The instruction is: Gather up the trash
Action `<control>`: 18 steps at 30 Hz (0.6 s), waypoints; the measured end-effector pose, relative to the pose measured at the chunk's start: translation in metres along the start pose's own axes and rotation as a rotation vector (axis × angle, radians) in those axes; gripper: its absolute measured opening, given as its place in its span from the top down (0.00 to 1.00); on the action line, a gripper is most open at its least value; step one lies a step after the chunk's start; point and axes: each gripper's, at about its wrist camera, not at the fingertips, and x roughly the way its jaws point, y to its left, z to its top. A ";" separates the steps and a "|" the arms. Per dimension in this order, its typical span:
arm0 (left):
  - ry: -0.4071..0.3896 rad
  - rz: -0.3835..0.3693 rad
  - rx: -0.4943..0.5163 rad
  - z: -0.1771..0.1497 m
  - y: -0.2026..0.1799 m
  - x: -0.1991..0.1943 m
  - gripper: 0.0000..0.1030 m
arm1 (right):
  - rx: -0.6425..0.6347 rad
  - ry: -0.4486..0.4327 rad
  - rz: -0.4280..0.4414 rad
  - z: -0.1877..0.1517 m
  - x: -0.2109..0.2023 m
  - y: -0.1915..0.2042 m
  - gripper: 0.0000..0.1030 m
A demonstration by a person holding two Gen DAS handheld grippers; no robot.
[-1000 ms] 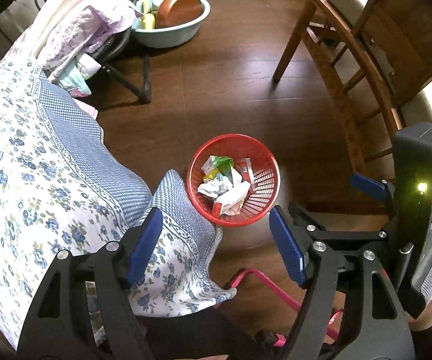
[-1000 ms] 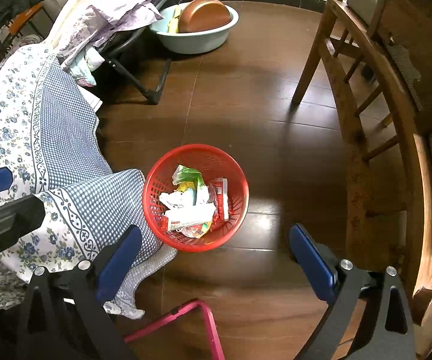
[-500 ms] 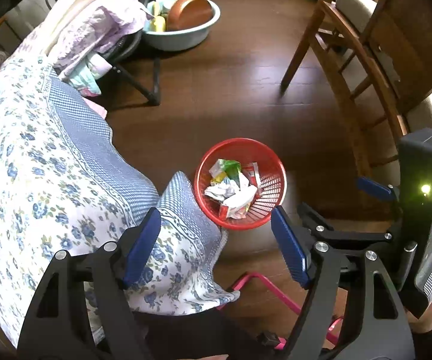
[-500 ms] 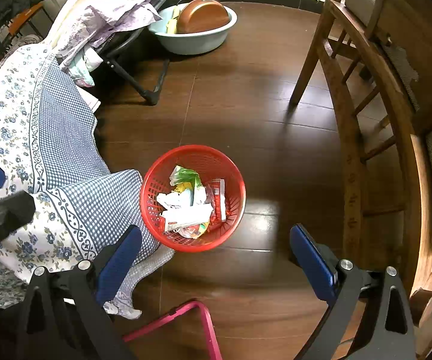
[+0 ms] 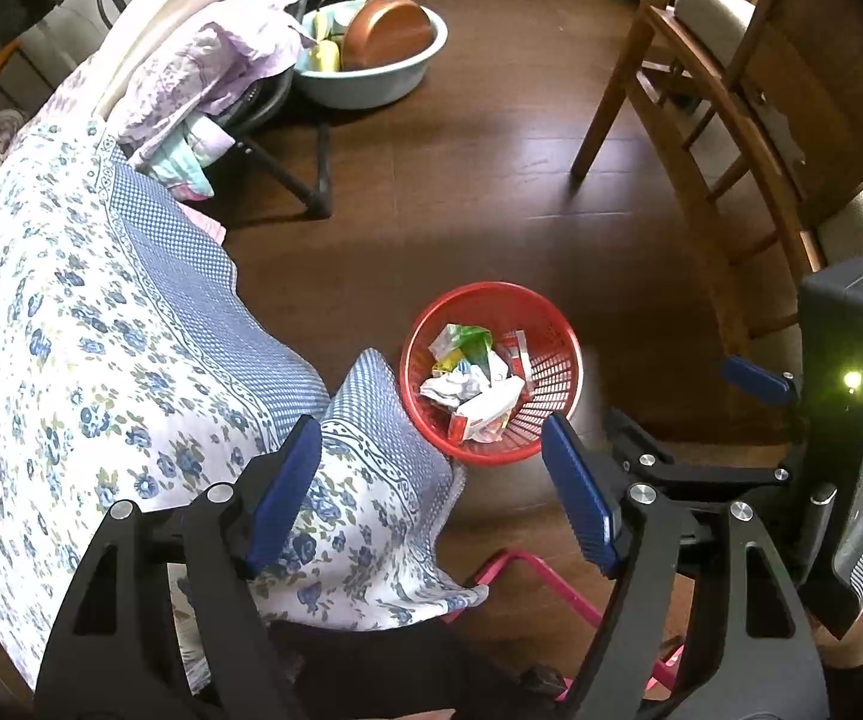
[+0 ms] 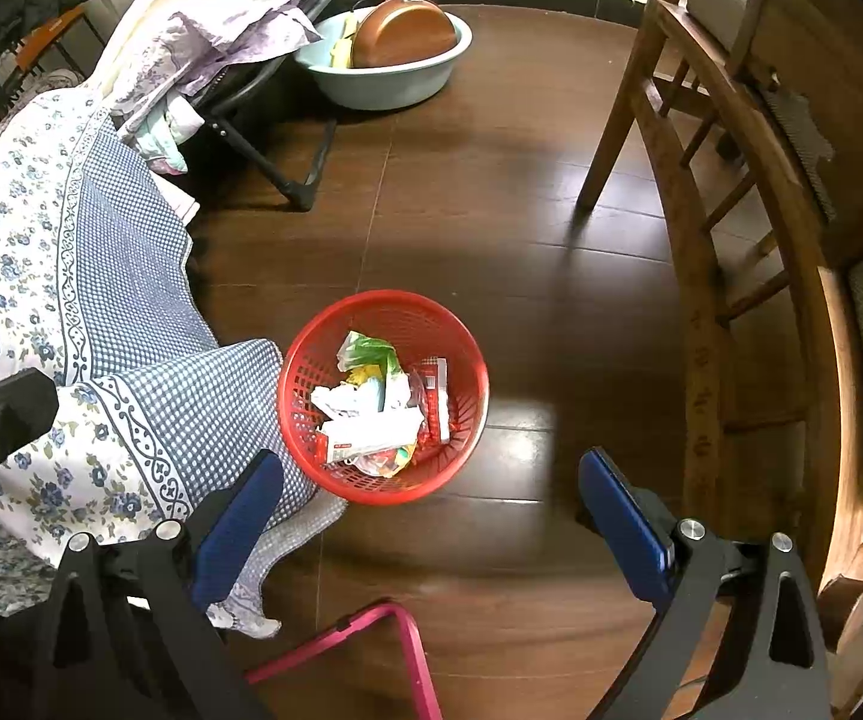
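A red plastic basket [image 5: 557, 348] stands on the dark wood floor and holds several crumpled wrappers and papers [image 5: 473, 378]; it also shows in the right wrist view [image 6: 467, 360], with the trash [image 6: 371, 408] inside. My left gripper [image 5: 431, 462] is open and empty, held high above the floor, short of the basket. My right gripper [image 6: 431, 498] is open and empty, also high above the floor near the basket. The right gripper's body shows at the right edge of the left wrist view [image 5: 851, 420].
A table with a blue floral cloth [image 5: 71, 360] fills the left, its corner hanging beside the basket. Wooden chairs [image 6: 731, 240] stand on the right. A pale basin with a copper pan [image 5: 383, 54] sits at the back beside a folding stand piled with clothes. A pink frame [image 6: 371, 636] lies below.
Both grippers have risen and drawn back a little, so the basket looks smaller and lower in the left wrist view. Both stay open and empty.
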 end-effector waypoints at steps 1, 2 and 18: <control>-0.001 0.003 0.002 0.000 -0.001 0.000 0.29 | 0.000 -0.001 -0.001 0.000 0.000 0.000 0.06; -0.002 0.005 0.005 0.000 -0.001 -0.001 0.29 | 0.000 0.001 0.000 0.000 0.000 0.000 0.06; -0.009 0.009 0.011 0.001 -0.004 0.000 0.29 | 0.001 0.003 -0.001 0.000 0.000 0.000 0.06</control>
